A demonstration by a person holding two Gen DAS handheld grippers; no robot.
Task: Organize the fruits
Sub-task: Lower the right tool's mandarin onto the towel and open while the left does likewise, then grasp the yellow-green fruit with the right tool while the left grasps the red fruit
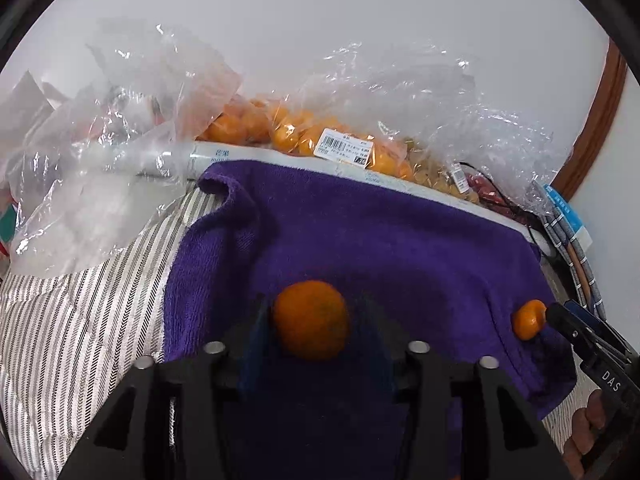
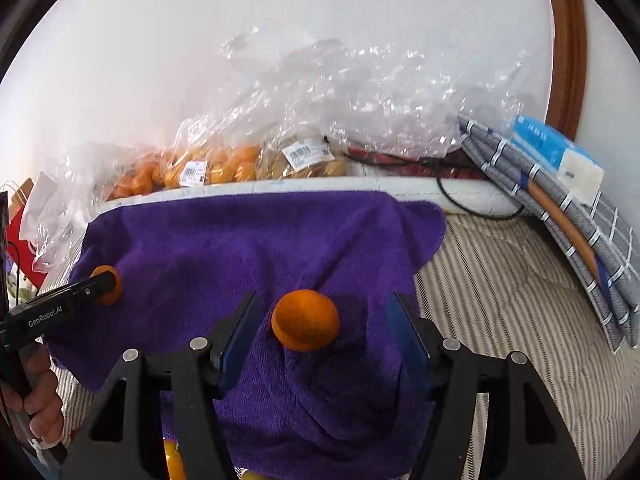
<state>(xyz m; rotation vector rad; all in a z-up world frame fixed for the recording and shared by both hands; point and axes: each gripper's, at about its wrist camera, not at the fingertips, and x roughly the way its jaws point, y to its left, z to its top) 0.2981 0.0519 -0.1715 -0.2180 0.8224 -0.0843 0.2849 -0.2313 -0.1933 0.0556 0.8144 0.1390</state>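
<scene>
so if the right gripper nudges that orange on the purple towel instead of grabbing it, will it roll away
Probably a little. The orange looks round and smooth, so a sideways nudge would likely start it rolling. The purple towel is soft and rumpled, which should slow it quickly. The right gripper is open with a finger on either side, so closing evenly seems safer than pushing.

Bare purple towel [image 2: 280, 240] lies ahead; bagged oranges [image 2: 224, 166] (behind it) block the far edge.

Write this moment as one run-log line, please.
left gripper: fingers close beside left orange, grip unclear | right gripper: open around right orange | purple towel beneath both
</scene>
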